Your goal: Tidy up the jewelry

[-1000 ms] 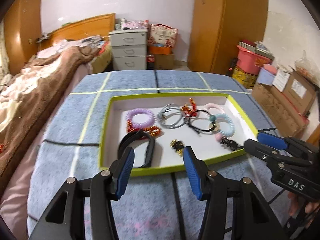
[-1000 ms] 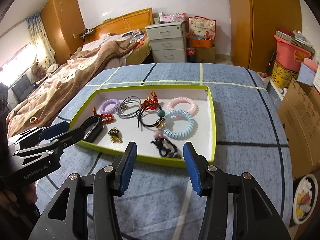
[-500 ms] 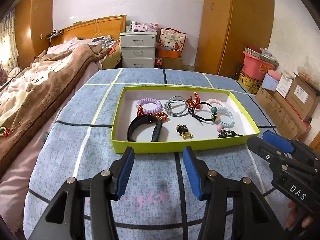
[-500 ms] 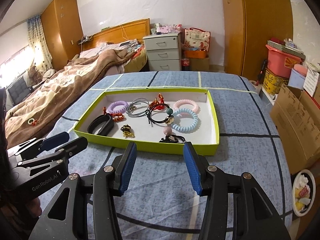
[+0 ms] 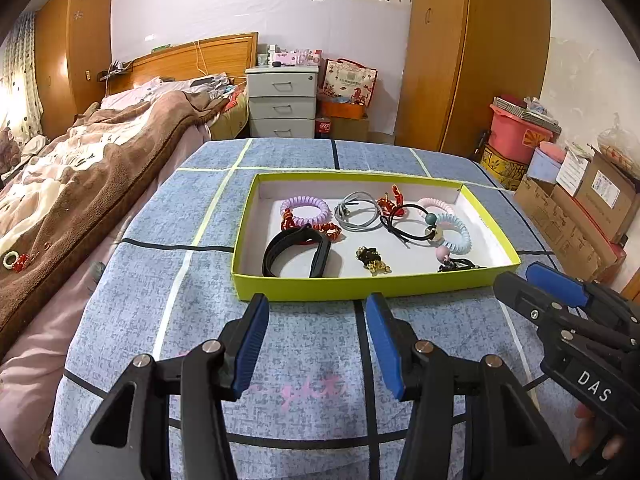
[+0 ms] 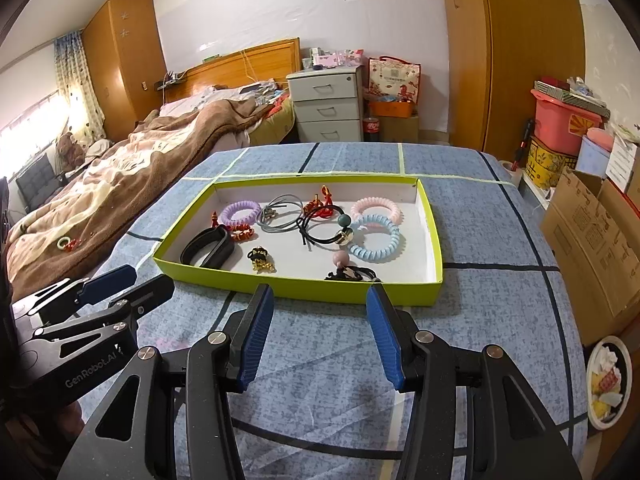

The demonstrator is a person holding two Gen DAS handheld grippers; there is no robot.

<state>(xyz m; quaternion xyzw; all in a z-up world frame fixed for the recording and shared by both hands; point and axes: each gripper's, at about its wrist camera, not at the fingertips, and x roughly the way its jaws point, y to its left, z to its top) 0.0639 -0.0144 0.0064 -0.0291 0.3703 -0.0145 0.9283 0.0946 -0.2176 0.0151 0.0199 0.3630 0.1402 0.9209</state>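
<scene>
Standing by the bed here, and both hand-held grippers hang over the blue checked bedspread (image 5: pixel 304 344) on the near side of the lime-green tray (image 5: pixel 360 286), pointing at it. The left gripper (image 5: pixel 316 344) has its blue pads spread wide with nothing between them, same for the right gripper (image 6: pixel 320 336): wide apart, empty. All the jewelry I can make out on the spread sits inside the tray, ahead of both tools: a black band (image 5: pixel 296 256) straight ahead of the left one, a lilac coil tie (image 5: pixel 306 210) beyond it, a grey cord loop (image 5: pixel 358 216) and red trinkets (image 5: pixel 390 202) further back, a black cord with beads (image 6: pixel 324 232) mid-tray, a blue coil (image 6: pixel 374 242) and pink coil (image 6: pixel 376 210) ahead of the right one, a small gold charm (image 6: pixel 262 262) and a dark clip with a pink ball (image 6: pixel 348 270) nearest its tips. Honestly this fits either a tray waiting to be sorted or one that's been filled already, so I wouldn't call it. If any piece does get picked, my two cents: come in low over the near wall, pinch a single loop rather than the tangle where cords overlap, and close slowly, since those coils squish and the charm is tiny. There's also a little ring-and-red thing (image 5: pixel 16 260) on the brown blanket off to the left gripper's far left, too small to identify.
</scene>
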